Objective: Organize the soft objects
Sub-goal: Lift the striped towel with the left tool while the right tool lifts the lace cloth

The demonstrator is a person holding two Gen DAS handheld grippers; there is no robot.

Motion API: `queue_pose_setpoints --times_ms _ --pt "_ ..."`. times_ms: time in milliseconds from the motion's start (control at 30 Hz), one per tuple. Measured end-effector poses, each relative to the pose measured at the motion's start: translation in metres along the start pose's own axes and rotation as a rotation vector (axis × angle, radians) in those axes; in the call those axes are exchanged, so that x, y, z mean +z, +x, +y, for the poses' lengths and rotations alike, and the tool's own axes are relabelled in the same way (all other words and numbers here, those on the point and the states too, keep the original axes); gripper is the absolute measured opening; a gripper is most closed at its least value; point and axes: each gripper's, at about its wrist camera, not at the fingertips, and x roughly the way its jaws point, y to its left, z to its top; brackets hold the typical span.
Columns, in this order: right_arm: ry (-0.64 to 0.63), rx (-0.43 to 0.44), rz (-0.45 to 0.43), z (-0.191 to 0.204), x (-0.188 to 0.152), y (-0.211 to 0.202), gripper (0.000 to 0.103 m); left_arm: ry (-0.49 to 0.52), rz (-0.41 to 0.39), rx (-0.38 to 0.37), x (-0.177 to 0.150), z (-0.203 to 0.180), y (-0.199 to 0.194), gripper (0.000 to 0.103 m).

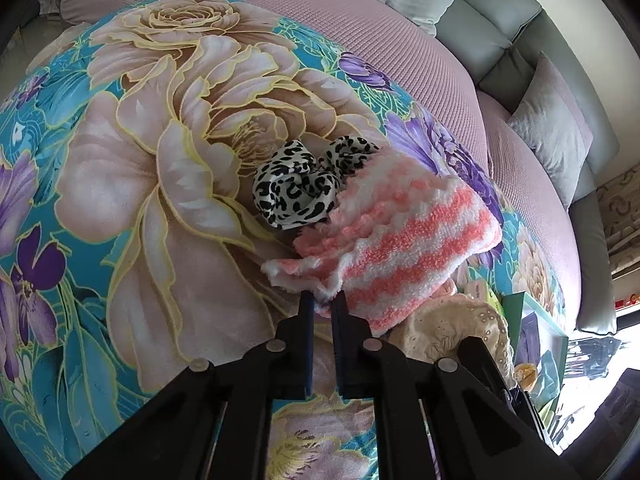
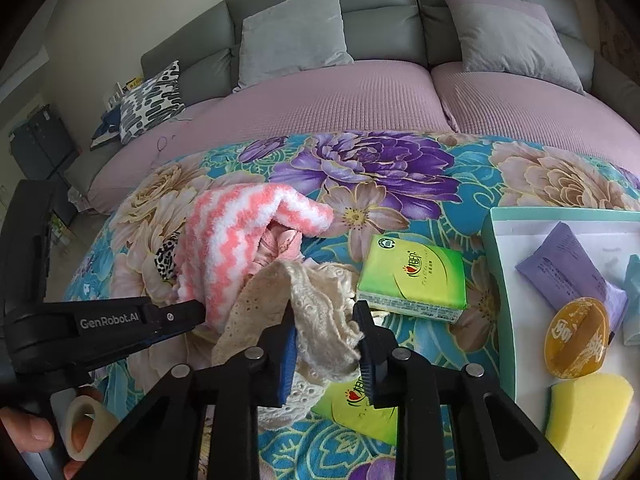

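Observation:
A fluffy pink-and-white striped cloth [image 1: 404,240] lies on the floral blanket [image 1: 140,184]; it also shows in the right wrist view [image 2: 236,240]. My left gripper [image 1: 323,298] is shut on its near edge. A leopard-print scrunchie [image 1: 298,188] lies just beyond it. A cream lace cloth [image 2: 320,312] sits bunched between the fingers of my right gripper [image 2: 326,312], which is open around it. The lace cloth shows in the left wrist view [image 1: 452,332] too. A pink soft item [image 2: 280,246] peeks from under the striped cloth.
Two green tissue packs [image 2: 412,284] [image 2: 356,408] lie on the blanket. A teal-rimmed white tray [image 2: 504,292] at right holds a purple packet [image 2: 568,264], an amber disc [image 2: 578,336] and a yellow sponge [image 2: 588,416]. Grey cushions [image 2: 292,32] lean on the sofa back.

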Motion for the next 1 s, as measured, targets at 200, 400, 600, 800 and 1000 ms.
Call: queue_pose_setpoints --times_ms 200,400,600,800,1000 --pt "0.017 0.013 -0.007 -0.003 0.002 -0.005 0.018 0.004 -0.032 -0.025 -0.002 0.000 -0.013 0.003" --pt "0.032 0.022 -0.019 -0.006 0.004 -0.011 0.015 0.012 -0.065 -0.074 0.000 -0.003 -0.025 0.002" --pt "0.063 0.029 -0.036 -0.014 0.008 -0.019 0.013 0.038 -0.107 -0.111 0.003 -0.010 -0.042 0.002" --pt "0.087 0.036 -0.071 -0.021 0.014 -0.033 0.012 0.066 -0.184 -0.168 0.009 -0.016 -0.067 0.002" --pt "0.108 0.042 -0.118 -0.028 0.020 -0.050 0.012 0.091 -0.258 -0.237 0.011 -0.021 -0.089 0.002"
